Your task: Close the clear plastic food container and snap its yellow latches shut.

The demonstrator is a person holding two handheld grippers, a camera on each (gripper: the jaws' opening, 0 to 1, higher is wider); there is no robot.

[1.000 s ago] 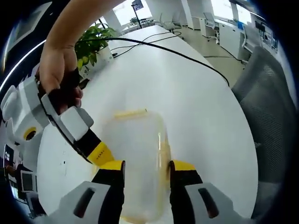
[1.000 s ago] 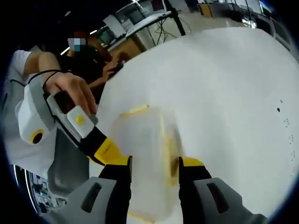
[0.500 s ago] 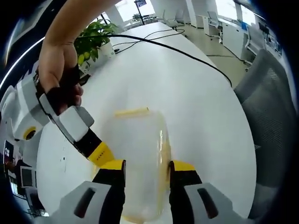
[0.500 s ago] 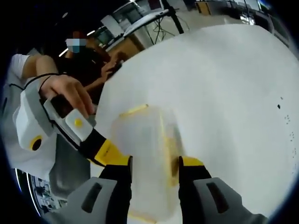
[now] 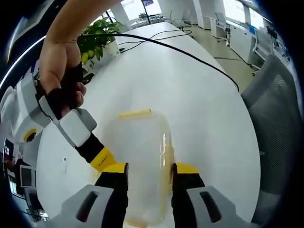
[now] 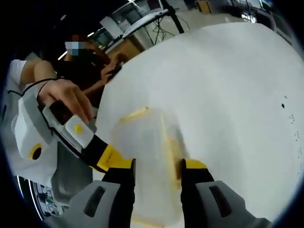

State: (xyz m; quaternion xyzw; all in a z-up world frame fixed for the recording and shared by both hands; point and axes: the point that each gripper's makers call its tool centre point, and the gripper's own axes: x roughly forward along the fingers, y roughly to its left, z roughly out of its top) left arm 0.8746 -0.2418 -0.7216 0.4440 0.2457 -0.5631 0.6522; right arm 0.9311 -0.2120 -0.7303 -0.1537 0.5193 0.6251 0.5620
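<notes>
The clear rectangular plastic food container (image 5: pixel 142 164) with yellow latches lies on the white counter (image 5: pixel 199 104), long axis running near to far, straddled by both the left claw (image 5: pixel 149 173) and right claw (image 6: pixel 156 171), whose open jaws flank its long sides.

Between the earlier pictures and now almost nothing changes: both cameras tilt a little, so the white table (image 5: pixel 190 95) sits slightly differently in each view, while the hand (image 6: pixel 66 97) holding the other gripper drifts a touch lower in the right gripper view.
</notes>
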